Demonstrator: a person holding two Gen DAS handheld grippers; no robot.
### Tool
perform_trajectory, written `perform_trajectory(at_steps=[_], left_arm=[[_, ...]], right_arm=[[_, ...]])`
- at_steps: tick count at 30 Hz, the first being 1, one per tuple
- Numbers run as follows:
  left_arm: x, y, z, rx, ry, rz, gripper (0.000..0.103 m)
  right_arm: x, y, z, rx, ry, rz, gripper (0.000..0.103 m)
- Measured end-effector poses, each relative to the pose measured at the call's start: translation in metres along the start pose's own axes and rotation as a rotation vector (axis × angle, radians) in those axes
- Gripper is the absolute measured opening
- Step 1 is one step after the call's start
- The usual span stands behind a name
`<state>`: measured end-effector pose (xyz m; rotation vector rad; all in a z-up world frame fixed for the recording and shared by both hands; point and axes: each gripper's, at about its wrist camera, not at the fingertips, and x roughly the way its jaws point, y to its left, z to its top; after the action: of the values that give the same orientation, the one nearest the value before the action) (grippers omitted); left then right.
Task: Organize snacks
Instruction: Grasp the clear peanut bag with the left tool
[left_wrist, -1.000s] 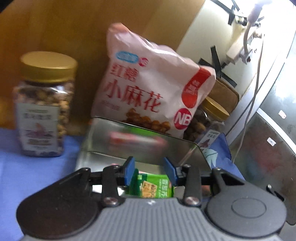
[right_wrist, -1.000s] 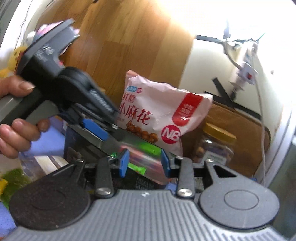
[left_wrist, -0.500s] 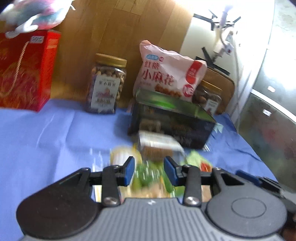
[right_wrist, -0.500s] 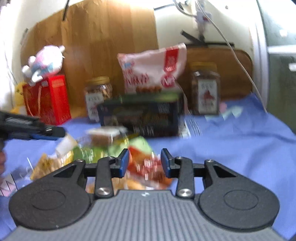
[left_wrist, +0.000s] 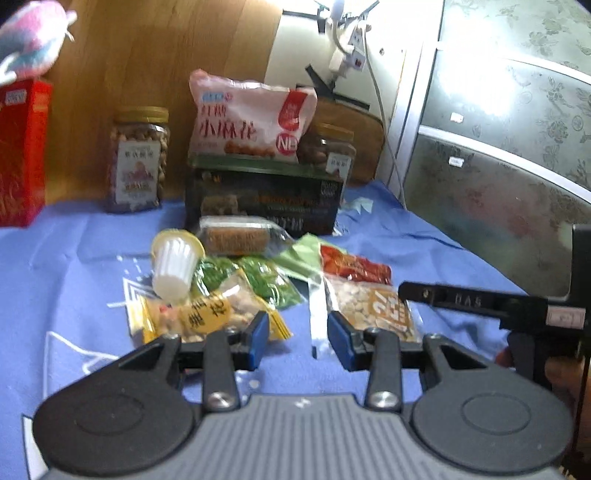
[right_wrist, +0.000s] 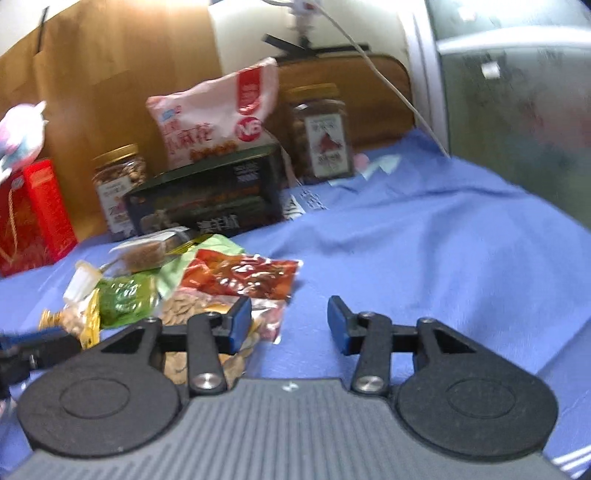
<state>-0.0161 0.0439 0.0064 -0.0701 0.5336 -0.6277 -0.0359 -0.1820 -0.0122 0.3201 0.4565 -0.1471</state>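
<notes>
A dark tin box stands at the back of the blue cloth. In front of it lies a pile of small snack packs: a yellow pack, green packs, a red pack, a peanut pack, a brown bar and a white cup. My left gripper is open and empty just before the pile. My right gripper is open and empty to the right of the pile.
A pink snack bag leans behind the tin. Nut jars stand on either side. A red box with a plush toy is at the left. The blue cloth stretches right. A glass door is at the right.
Both grippers have pulled back from the tin box, first over the pile, now lower and just before it. Both are empty.
</notes>
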Motion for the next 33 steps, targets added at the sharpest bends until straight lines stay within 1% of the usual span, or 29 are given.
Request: perform_trajectory(at_steps=[3,8,9,10,11,12,14,17,19,21,23,24,25,26,28,31,33], left_arm=[[-0.003,0.0,-0.003,0.003,-0.006,-0.007,0.036],[-0.004,0.003,-0.004,-0.013,-0.003,-0.02,0.038],[-0.004,0.003,-0.003,-0.017,-0.002,-0.018,0.038],[-0.004,0.004,-0.003,-0.018,-0.001,-0.016,0.038],[-0.003,0.004,-0.003,-0.018,0.001,-0.012,0.038],[-0.002,0.003,-0.003,-0.016,0.009,-0.005,0.038],[0.002,0.002,-0.002,-0.014,0.032,0.006,0.038],[0.007,-0.001,-0.002,-0.001,0.057,0.033,0.038],[0.006,-0.003,-0.003,0.007,0.054,0.034,0.039],[0.005,-0.001,-0.003,0.0,0.05,0.009,0.051],[0.002,0.001,-0.002,-0.004,0.039,-0.022,0.081],[0.001,0.001,-0.002,-0.004,0.035,-0.044,0.094],[0.001,0.001,-0.001,-0.002,0.036,-0.063,0.098],[0.002,0.001,0.0,-0.003,0.043,-0.081,0.101],[0.009,0.002,0.002,-0.017,0.078,-0.097,0.101],[0.019,0.005,0.004,-0.056,0.138,-0.151,0.103],[0.019,0.008,0.004,-0.077,0.14,-0.181,0.103]], right_arm=[[0.002,-0.01,0.002,0.058,0.01,0.027,0.048],[0.011,-0.022,0.006,0.117,0.088,0.181,0.05],[0.011,-0.024,0.006,0.131,0.093,0.199,0.05],[0.012,-0.025,0.007,0.143,0.101,0.221,0.046],[0.012,-0.026,0.007,0.15,0.119,0.264,0.037],[0.014,-0.026,0.006,0.152,0.151,0.31,0.022],[0.015,-0.024,0.006,0.146,0.175,0.367,0.018],[0.01,-0.018,0.007,0.122,0.162,0.408,0.016],[0.008,-0.02,0.007,0.129,0.155,0.442,0.014],[0.007,-0.024,0.007,0.156,0.149,0.49,0.011],[0.004,-0.03,0.008,0.182,0.138,0.535,0.009],[0.003,-0.032,0.007,0.193,0.133,0.562,0.009],[0.001,-0.034,0.007,0.197,0.129,0.589,0.007],[0.0,-0.034,0.007,0.195,0.127,0.613,0.005],[-0.001,-0.035,0.008,0.194,0.136,0.662,0.004],[0.0,-0.037,0.009,0.2,0.137,0.73,0.003],[0.0,-0.037,0.01,0.205,0.139,0.763,0.003]])
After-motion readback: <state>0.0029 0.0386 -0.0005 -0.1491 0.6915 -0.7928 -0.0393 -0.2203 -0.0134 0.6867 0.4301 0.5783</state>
